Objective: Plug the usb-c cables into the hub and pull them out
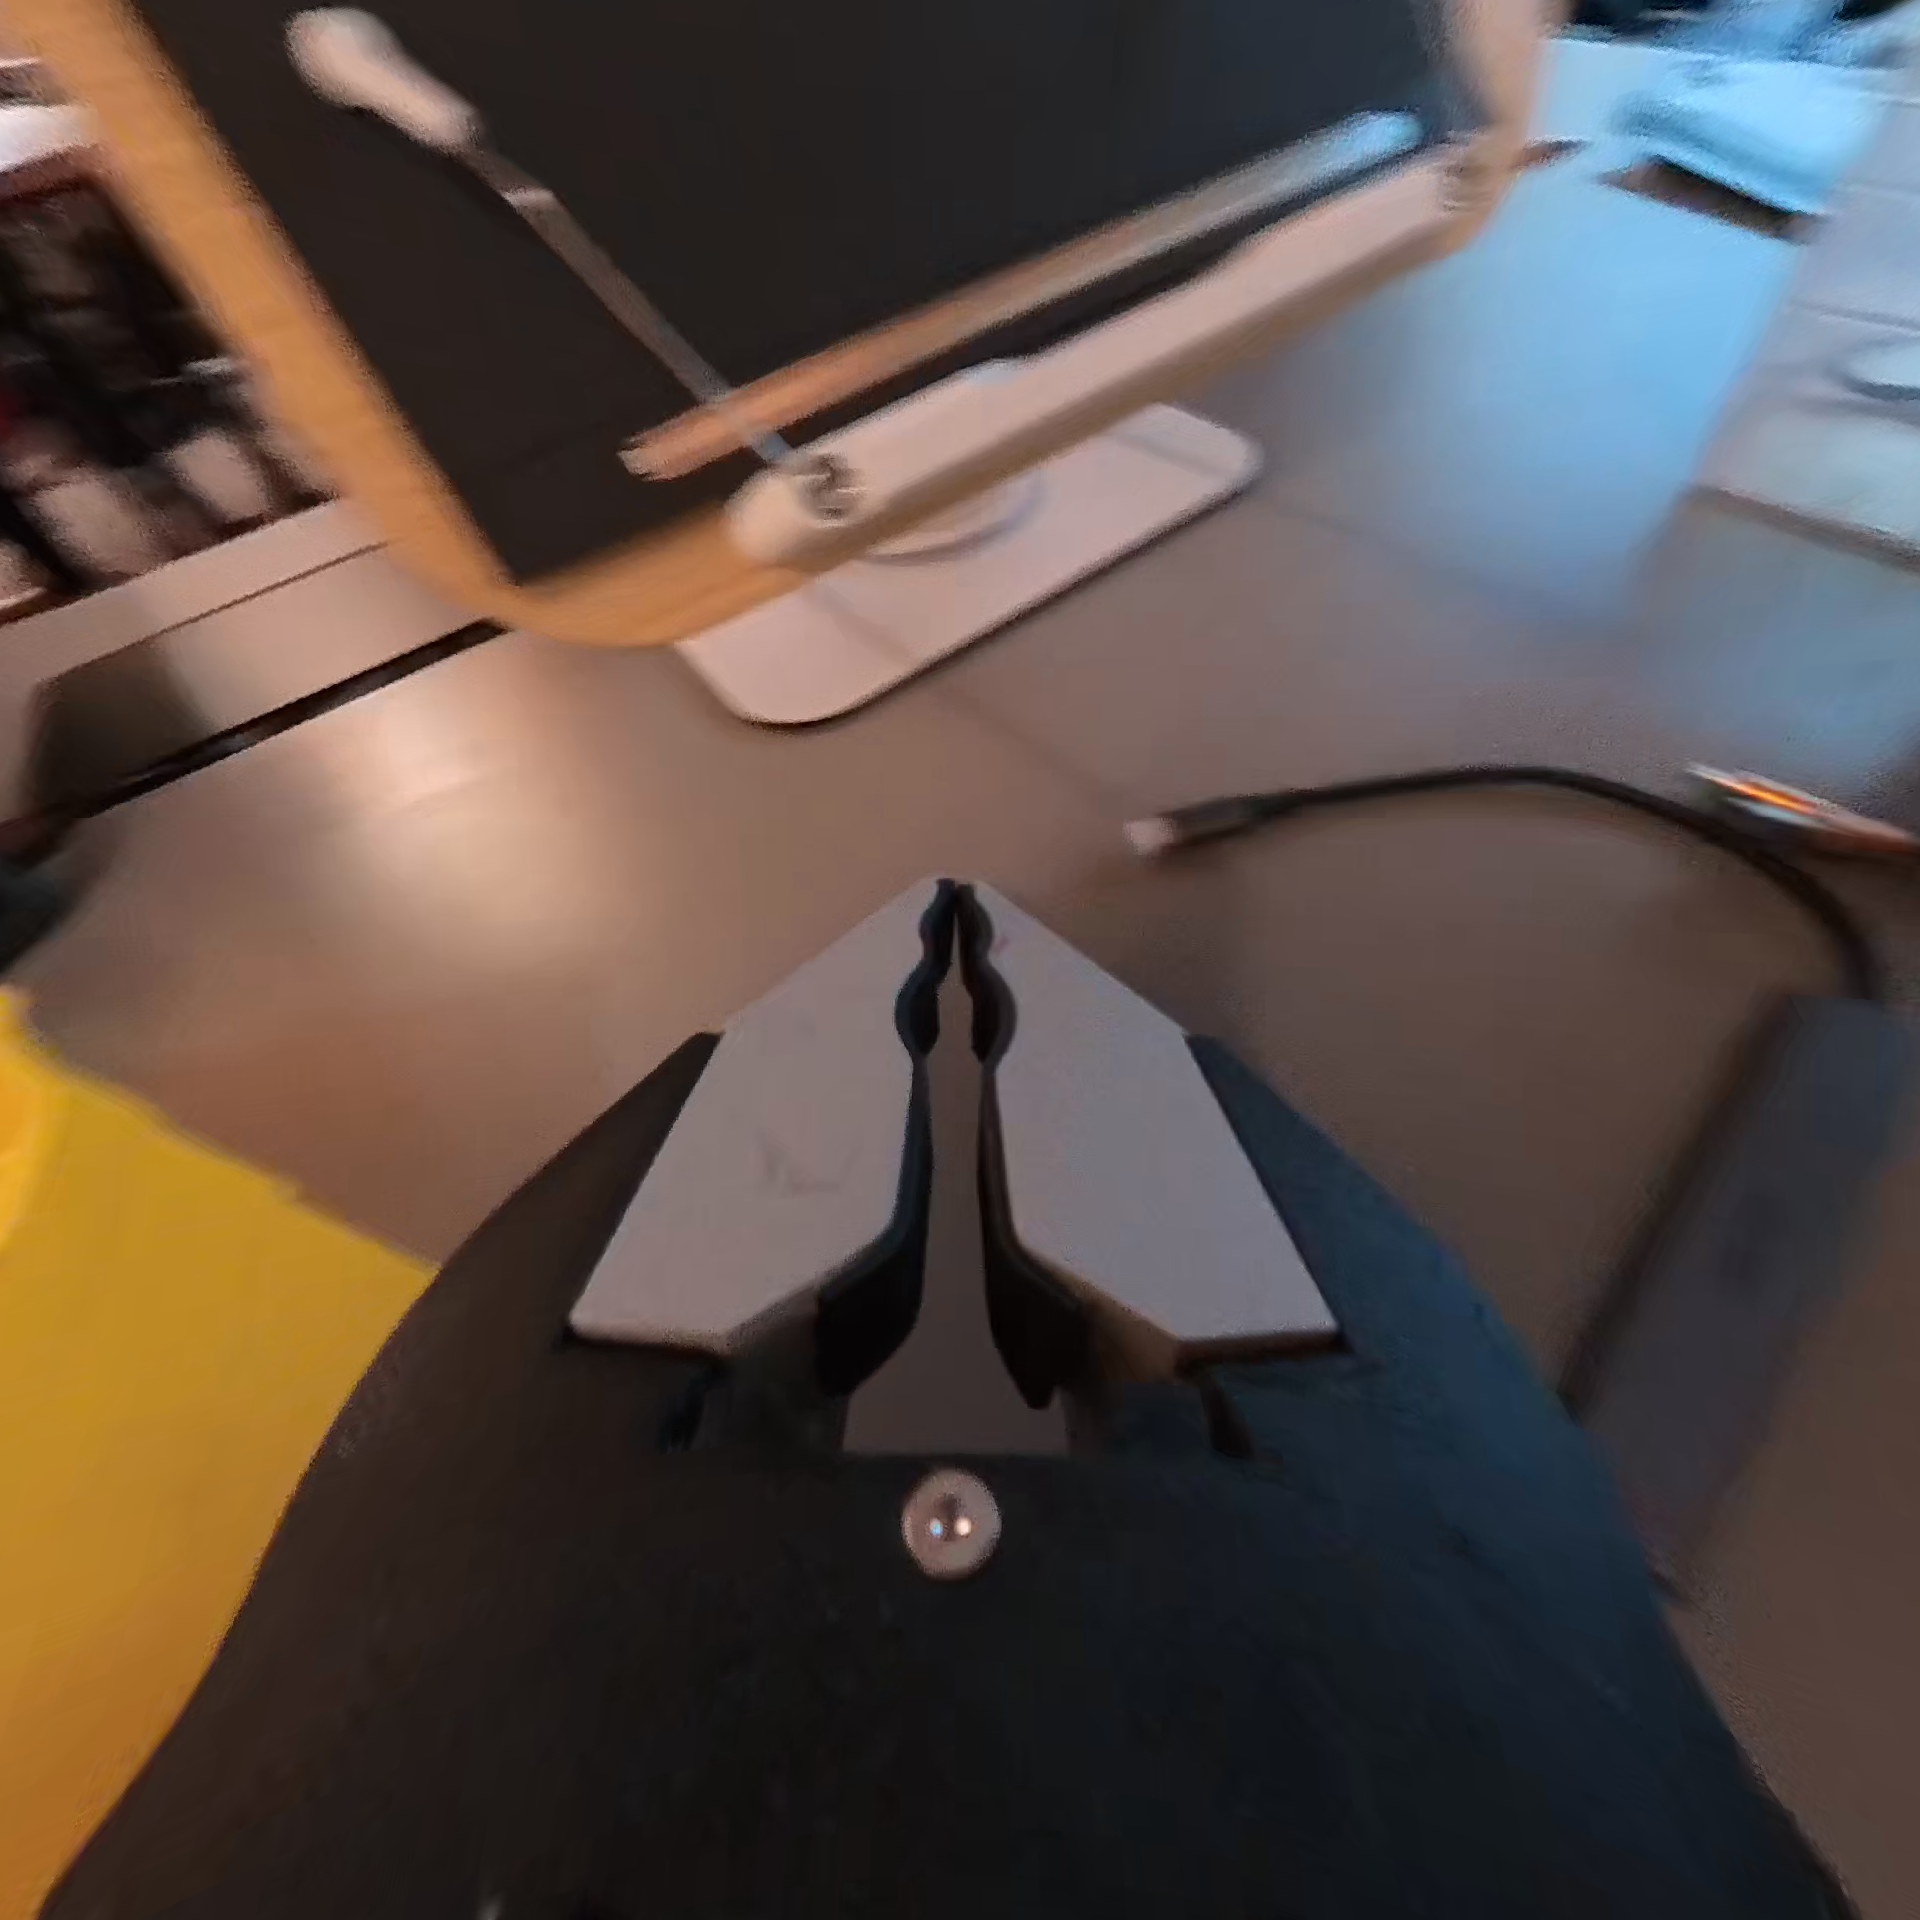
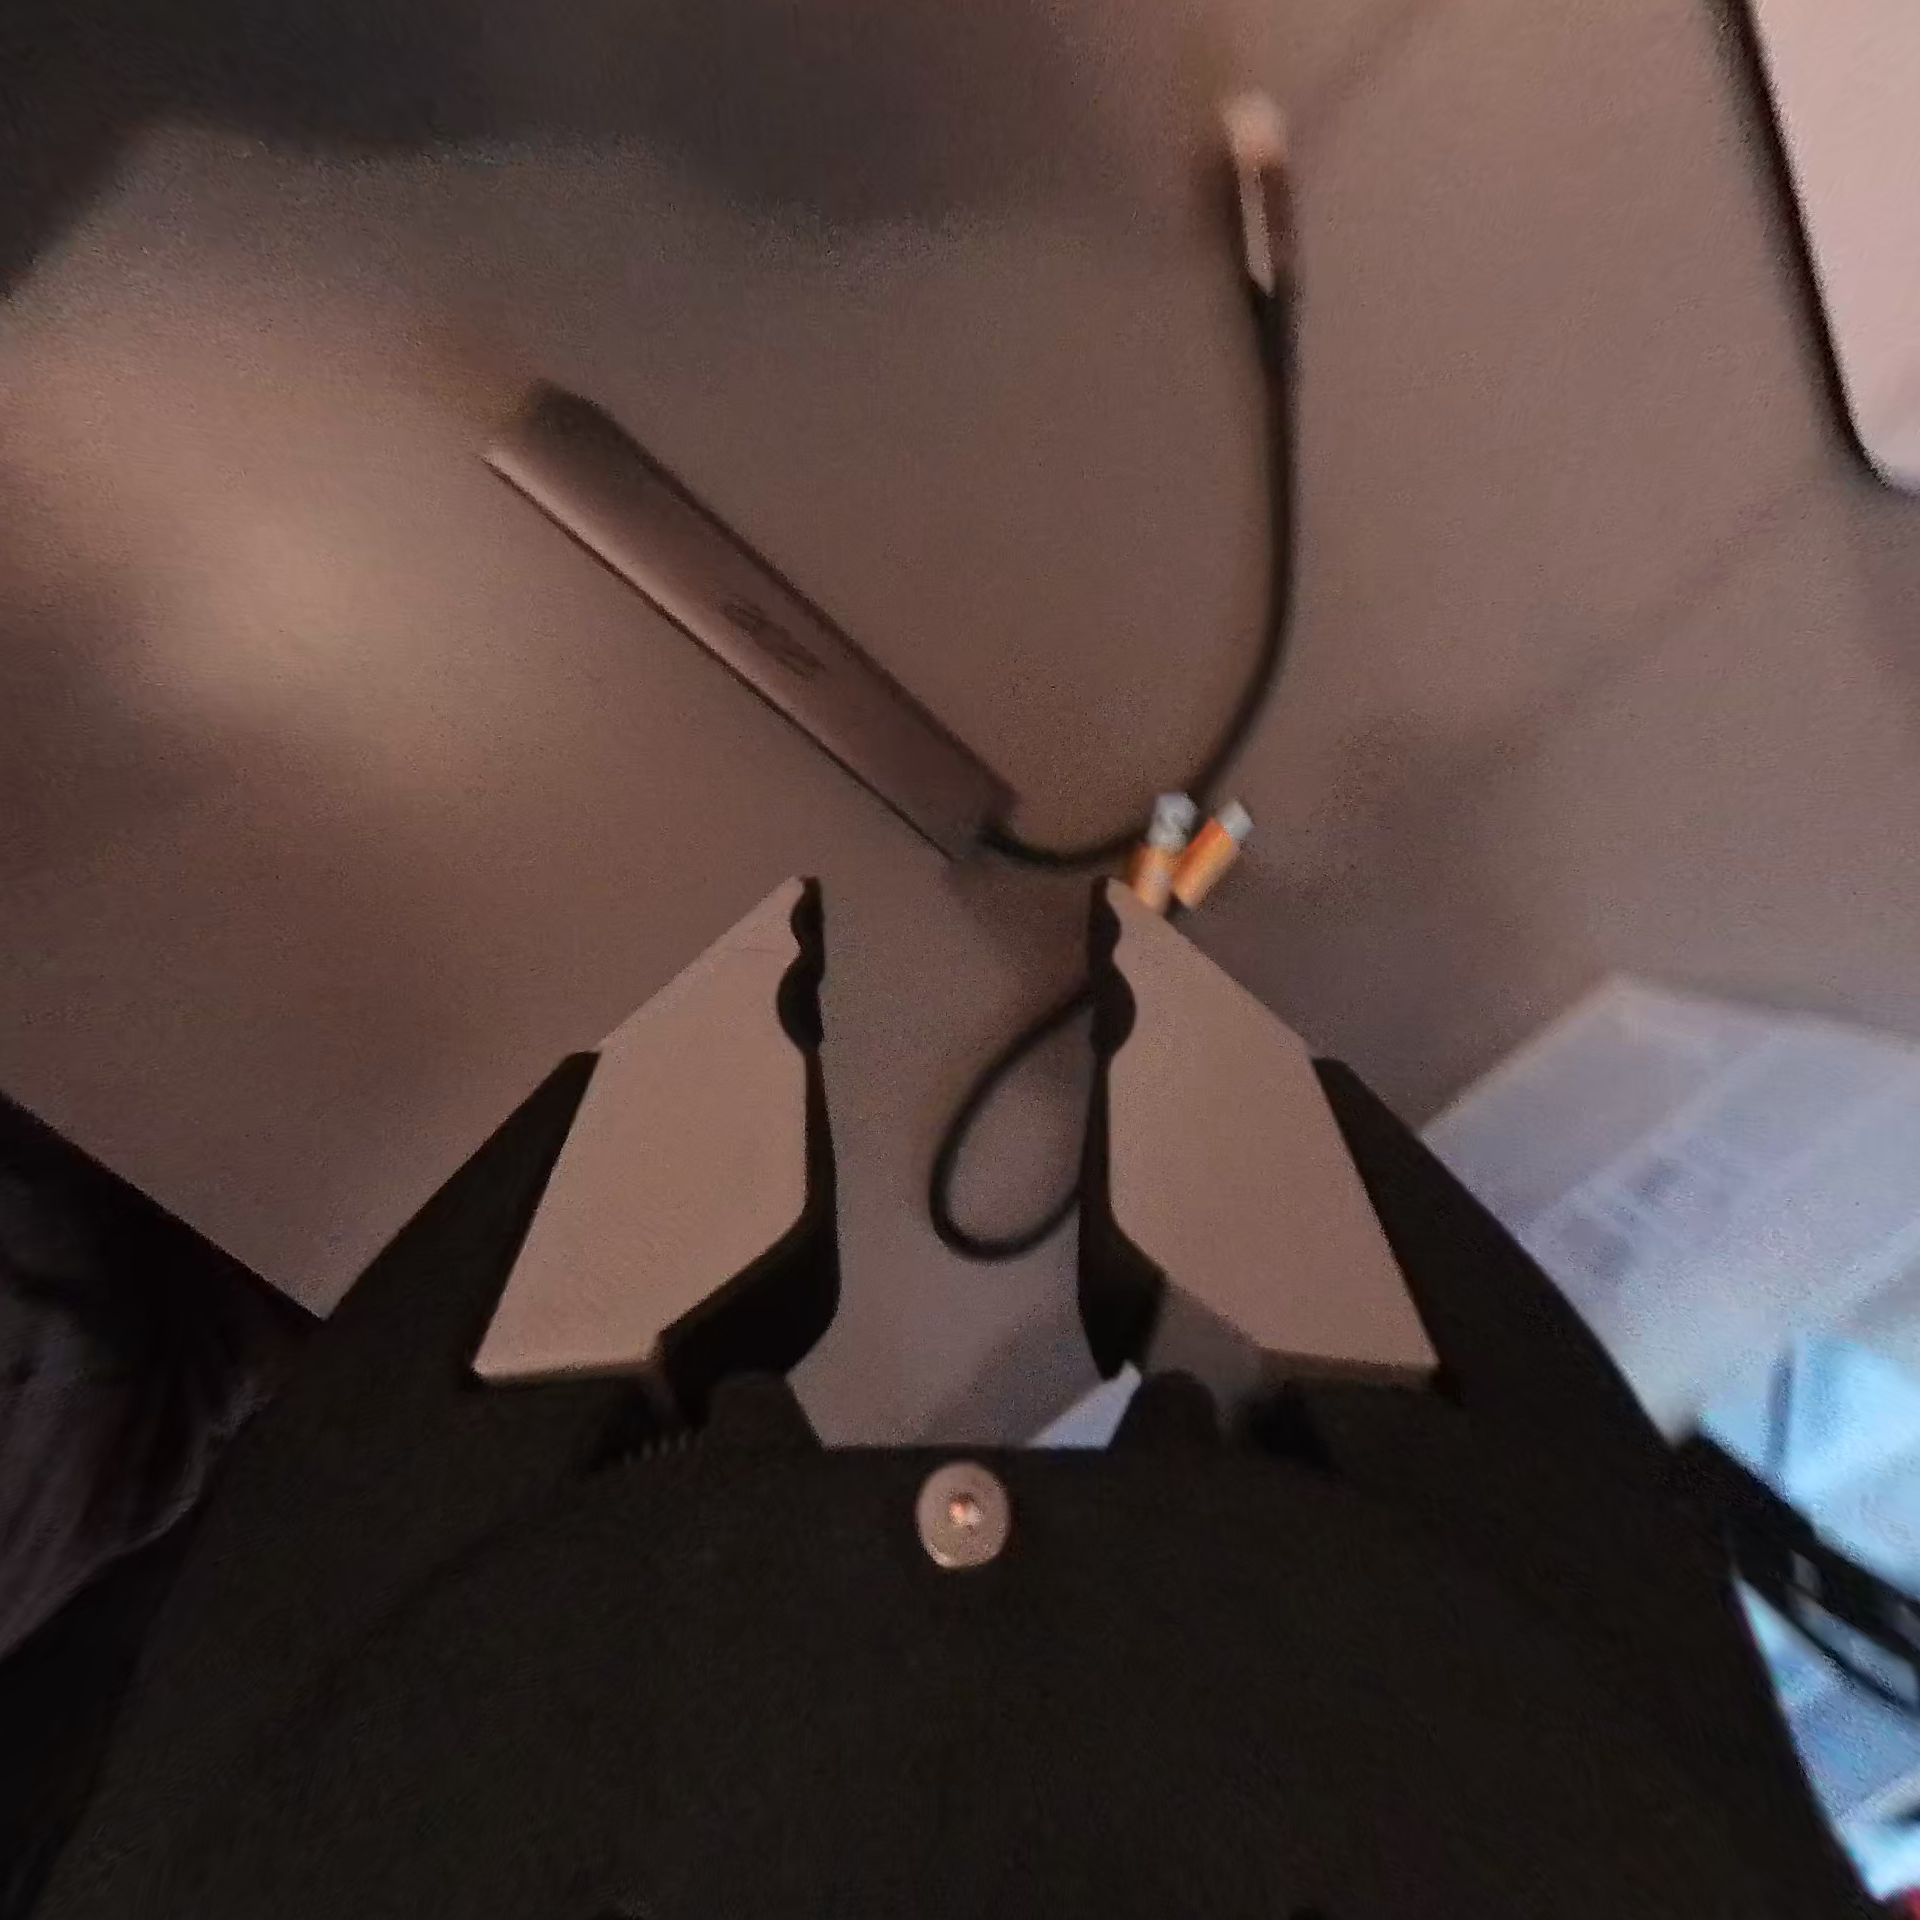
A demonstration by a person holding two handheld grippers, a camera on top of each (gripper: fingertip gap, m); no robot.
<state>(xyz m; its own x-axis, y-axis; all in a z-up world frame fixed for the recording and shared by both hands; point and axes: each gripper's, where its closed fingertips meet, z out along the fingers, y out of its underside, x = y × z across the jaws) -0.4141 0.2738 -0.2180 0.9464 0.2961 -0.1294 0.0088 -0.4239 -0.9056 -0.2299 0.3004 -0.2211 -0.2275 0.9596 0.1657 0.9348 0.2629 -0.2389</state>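
**Small plugs, light hub: grip the orange shells, steady the bar**

The hub (image 2: pixel 748 623), a slim grey bar, lies flat on the desk (image 2: pixel 312 623), angled away from the right hand-held gripper (image 2: pixel 956 914). Its own black lead (image 2: pixel 1273 540) curls off the near end and runs to a loose plug (image 2: pixel 1257 125) farther out. Two orange-shelled USB-C connectors (image 2: pixel 1195 847) lie side by side just beside that near end, with nothing plugged in as far as the blur allows. A thin black cable loop (image 2: pixel 987 1174) shows between the right fingers.

The right hand-held gripper hangs wide open and empty above the connectors. The left hand-held gripper (image 1: pixel 956 894) has its tips nearly touching, holds nothing, and sits well apart from the hub's lead (image 1: pixel 1558 790).

The hub looks light and smooth, so it would likely slide under insertion force; one gripper should pin the bar across its long sides. The connectors are small, rigid and probably slick: pinch the orange shell across its flat faces, never the limp cable, and keep the metal tip clear.
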